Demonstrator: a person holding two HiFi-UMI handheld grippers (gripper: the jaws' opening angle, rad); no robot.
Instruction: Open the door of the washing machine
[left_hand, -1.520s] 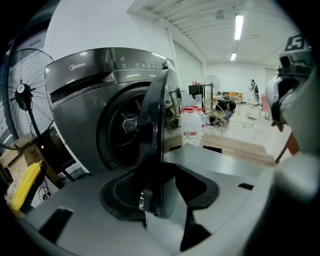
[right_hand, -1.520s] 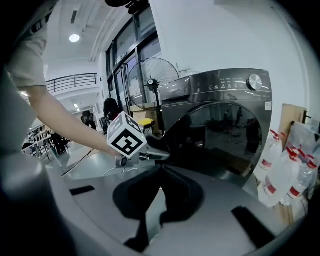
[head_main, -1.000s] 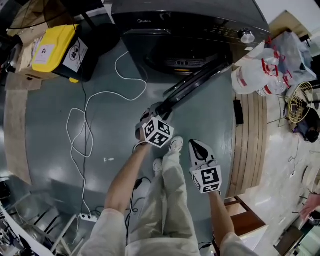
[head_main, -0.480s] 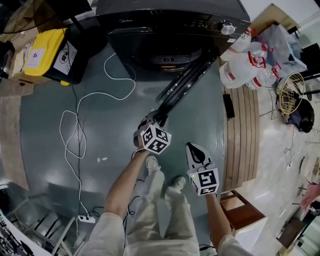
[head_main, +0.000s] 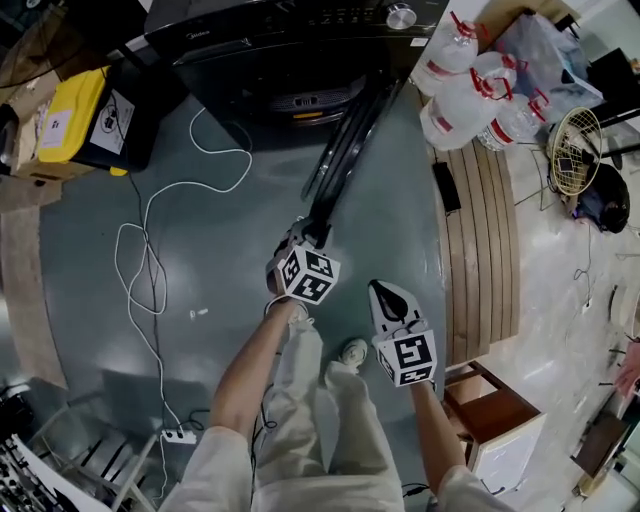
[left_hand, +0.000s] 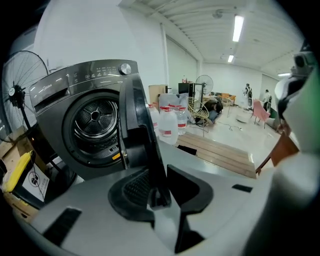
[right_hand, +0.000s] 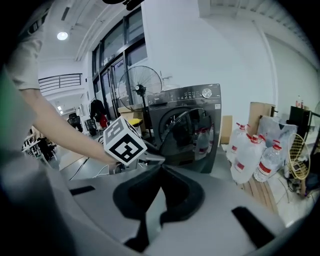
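The dark grey front-loading washing machine (head_main: 290, 50) stands at the top of the head view. Its round door (head_main: 345, 150) is swung far out toward me, and the drum (left_hand: 95, 117) shows behind it. My left gripper (head_main: 306, 233) is at the door's free edge. In the left gripper view the door (left_hand: 137, 120) runs down between the jaws (left_hand: 160, 192). They have just been closing and clamp that edge. My right gripper (head_main: 385, 295) hangs to the right of the door, apart from it, and is shut on nothing (right_hand: 160, 170).
A white cable (head_main: 150, 250) loops over the grey floor to a power strip (head_main: 180, 435). A yellow box (head_main: 75, 115) sits left of the machine. Water bottles (head_main: 470, 90) and a wooden platform (head_main: 490, 230) are on the right. My shoe (head_main: 352, 352) is below the grippers.
The door has swung further out from the machine with the left gripper at its edge. Both grippers and the person have backed away, so the machine sits higher in the view.
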